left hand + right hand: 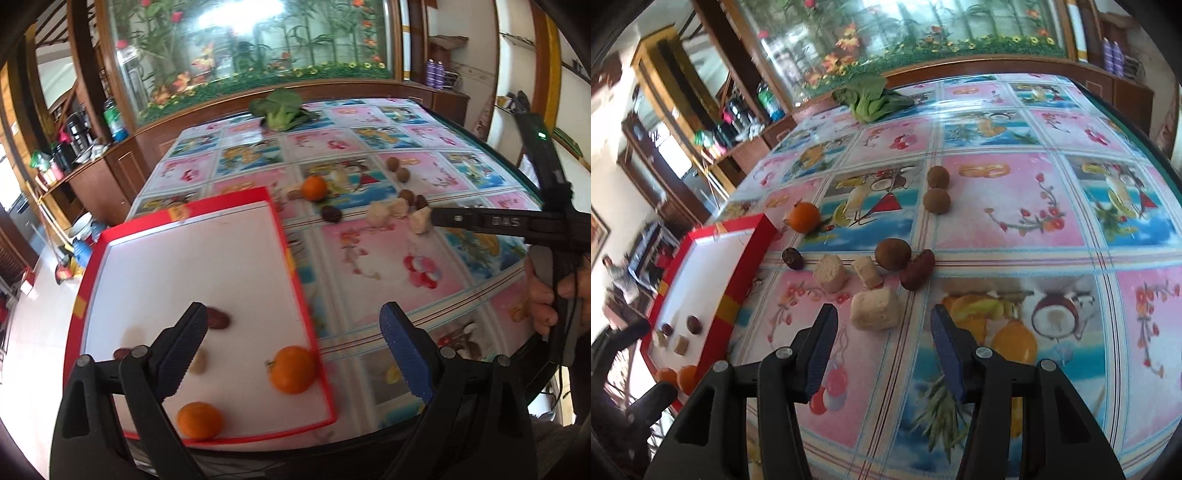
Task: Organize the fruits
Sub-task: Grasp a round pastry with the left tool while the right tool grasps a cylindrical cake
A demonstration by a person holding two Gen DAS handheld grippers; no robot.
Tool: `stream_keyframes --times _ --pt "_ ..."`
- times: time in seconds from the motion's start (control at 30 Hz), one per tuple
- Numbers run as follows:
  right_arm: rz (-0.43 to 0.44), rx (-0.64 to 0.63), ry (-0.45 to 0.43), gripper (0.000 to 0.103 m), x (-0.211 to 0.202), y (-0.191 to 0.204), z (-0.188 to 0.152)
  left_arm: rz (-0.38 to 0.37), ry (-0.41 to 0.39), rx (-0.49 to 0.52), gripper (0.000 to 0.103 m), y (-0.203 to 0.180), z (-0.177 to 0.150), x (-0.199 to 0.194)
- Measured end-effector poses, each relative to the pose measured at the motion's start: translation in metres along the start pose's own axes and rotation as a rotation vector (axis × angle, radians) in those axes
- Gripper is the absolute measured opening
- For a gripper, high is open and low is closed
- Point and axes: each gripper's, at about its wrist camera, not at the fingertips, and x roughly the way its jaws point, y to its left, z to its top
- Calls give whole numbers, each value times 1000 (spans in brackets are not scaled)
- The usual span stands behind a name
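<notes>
- Two tangerines (291,369) and dried dates lie in the red-rimmed tray (291,254); one tangerine (803,218), brown round fruits (892,253) and pale cubes remain on the tablecloth (1015,206).
- Left gripper (291,350) hovers over the tray, jaws spread wide and empty.
- Right gripper (882,354) stands half open, empty, just short of the nearest pale cube (875,308).
- Risk: a crumbly cube may break under squeeze; round fruits may roll if nudged.
- Obstruction: a neighbouring cube (831,275) and date (918,271) crowd the approach; leafy greens (871,96) lie well apart.
</notes>
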Motion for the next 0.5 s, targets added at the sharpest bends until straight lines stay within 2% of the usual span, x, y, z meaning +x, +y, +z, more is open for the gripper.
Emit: stream_keyframes --times 0.07,0.1,0.13,0.2,0.27,0.33,0.4,0.5 --pt "-24 -43 19 51 8 9 1 -13 -3 24 94 -9 6 2" --pt "-29 -53 31 44 12 10 1 -13 -1 33 94 -13 8 4" --pt "-39 -65 30 43 14 11 1 -14 2 43 94 -17 10 6" --pt "-70 -117 22 26 17 16 1 -15 9 57 94 -21 13 10" --pt "-67 -128 8 25 18 14 2 -16 22 65 94 -24 17 16" --pt "-26 -113 2 25 16 6 2 -20 35 67 94 -25 19 21" --pt "49 -77 -1 25 11 -8 4 -23 45 67 94 -26 22 26" --pt "197 90 -7 25 3 -38 12 -38 64 67 94 -29 31 36"
